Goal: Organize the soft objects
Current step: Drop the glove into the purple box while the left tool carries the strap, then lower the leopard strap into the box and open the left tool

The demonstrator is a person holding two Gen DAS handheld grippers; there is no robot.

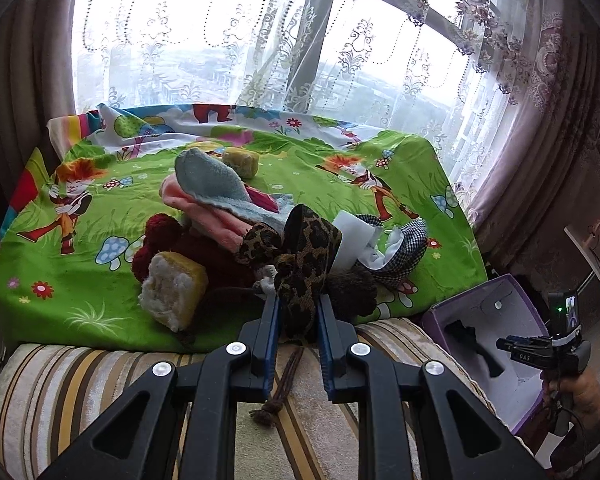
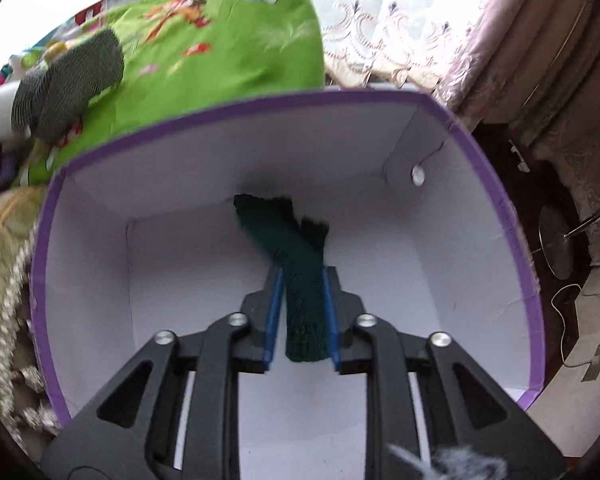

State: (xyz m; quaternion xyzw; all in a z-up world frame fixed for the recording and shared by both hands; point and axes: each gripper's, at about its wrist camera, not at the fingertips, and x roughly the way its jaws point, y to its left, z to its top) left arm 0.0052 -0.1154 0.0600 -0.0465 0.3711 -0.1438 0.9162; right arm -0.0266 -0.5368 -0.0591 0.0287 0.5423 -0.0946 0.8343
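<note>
Beside the cartoon-printed green sheet (image 1: 228,160) under lace curtains (image 1: 260,40) sits a purple box (image 2: 520,240) — right gripper (image 2: 302,280) loosened around a dark green sock (image 2: 296,252); left gripper (image 1: 298,304) pinches leopard-print fabric (image 1: 306,252).

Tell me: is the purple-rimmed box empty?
No, a dark green knit piece lies inside the box, between the right hand-held gripper's fingers.

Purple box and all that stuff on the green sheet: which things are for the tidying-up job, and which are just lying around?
For the job: leopard-print cloth, dark green knit, purple box, fleece pieces, yellow sponge, checked cloth.

Just lying about: curtains, striped cushion, cartoon sheet.
</note>
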